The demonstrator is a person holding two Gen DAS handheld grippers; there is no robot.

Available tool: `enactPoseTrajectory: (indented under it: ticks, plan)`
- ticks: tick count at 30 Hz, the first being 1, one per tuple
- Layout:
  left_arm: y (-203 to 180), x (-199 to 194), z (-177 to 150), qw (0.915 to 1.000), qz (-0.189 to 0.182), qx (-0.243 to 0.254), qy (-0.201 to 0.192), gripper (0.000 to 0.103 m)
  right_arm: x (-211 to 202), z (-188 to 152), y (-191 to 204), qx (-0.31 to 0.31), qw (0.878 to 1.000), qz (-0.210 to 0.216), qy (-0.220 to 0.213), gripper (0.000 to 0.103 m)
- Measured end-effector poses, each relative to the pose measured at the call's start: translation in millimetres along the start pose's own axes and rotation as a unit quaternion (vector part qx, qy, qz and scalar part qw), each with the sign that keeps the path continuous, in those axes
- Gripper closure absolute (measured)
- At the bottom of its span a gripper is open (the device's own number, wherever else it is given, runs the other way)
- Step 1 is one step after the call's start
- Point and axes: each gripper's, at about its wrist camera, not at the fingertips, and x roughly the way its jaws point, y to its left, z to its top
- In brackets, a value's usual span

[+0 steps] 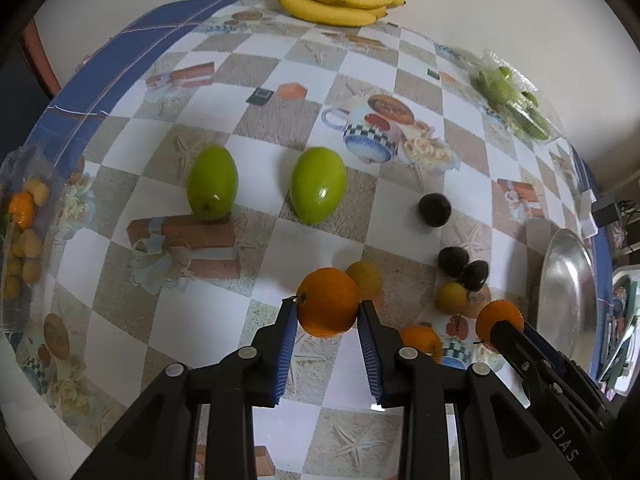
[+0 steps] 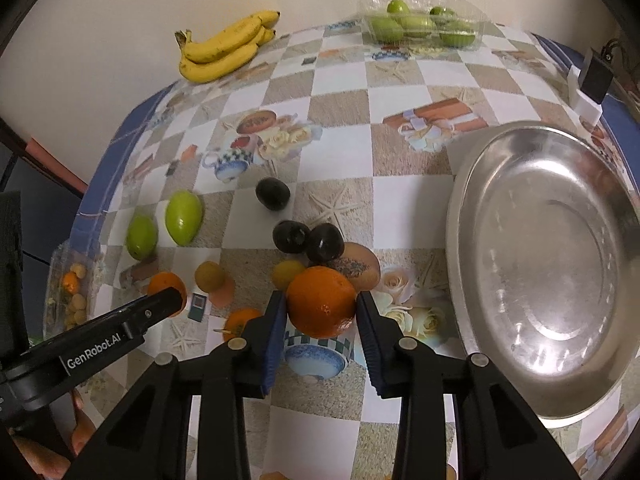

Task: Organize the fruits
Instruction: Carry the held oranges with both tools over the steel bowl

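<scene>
Round orange fruit (image 1: 328, 302) pinched by left gripper (image 1: 327, 312); right gripper (image 2: 321, 312) pinches another orange (image 2: 321, 307), hiding printed tablecloth (image 2: 344, 148); steel plate (image 2: 500, 396) cut off.

The left claw (image 1: 327, 309) apparently pinches an orange (image 1: 328, 302) above the table (image 1: 256, 80).

- Checkered tablecloth (image 2: 344, 148) with printed cups, roses, gift boxes and starfish, blue border along the edge.
- Plain pale wall (image 2: 120, 8) behind the table.
- Small black device (image 2: 597, 74) on a white block, at the far right edge.
</scene>
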Motion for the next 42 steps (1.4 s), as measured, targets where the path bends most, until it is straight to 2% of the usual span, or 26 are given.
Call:
enactPoseTrajectory:
  ticks: [7,16,21,28,33,42]
  plan:
    - [-6,-15,6,0.9997,0.012,-0.009,-0.020,0.070,-20,3,-4,0.008,1.000,0.005,-0.023,0.066]
    - [-37,-30,8,0.9992,0.024,0.010,-0.030,0.070,-47,7,-31,0.035,0.997,-0.022,-0.060,0.066]
    - [-74,-38,7,0.9981,0.024,0.044,-0.036,0.070,-66,10,-59,0.066,0.993,-0.044,-0.082,0.066]
    - [-137,-40,-3,0.9944,-0.001,0.099,-0.036,0.070,-85,7,-106,0.114,0.983,-0.100,-0.098,0.066]
    - [-190,-35,-16,0.9880,-0.013,0.150,-0.034,0.070,-98,5,-144,0.154,0.973,-0.133,-0.109,0.066]
    - [-261,-19,-40,0.9739,-0.026,0.224,-0.028,0.069,-113,-1,-198,0.212,0.957,-0.159,-0.118,0.066]
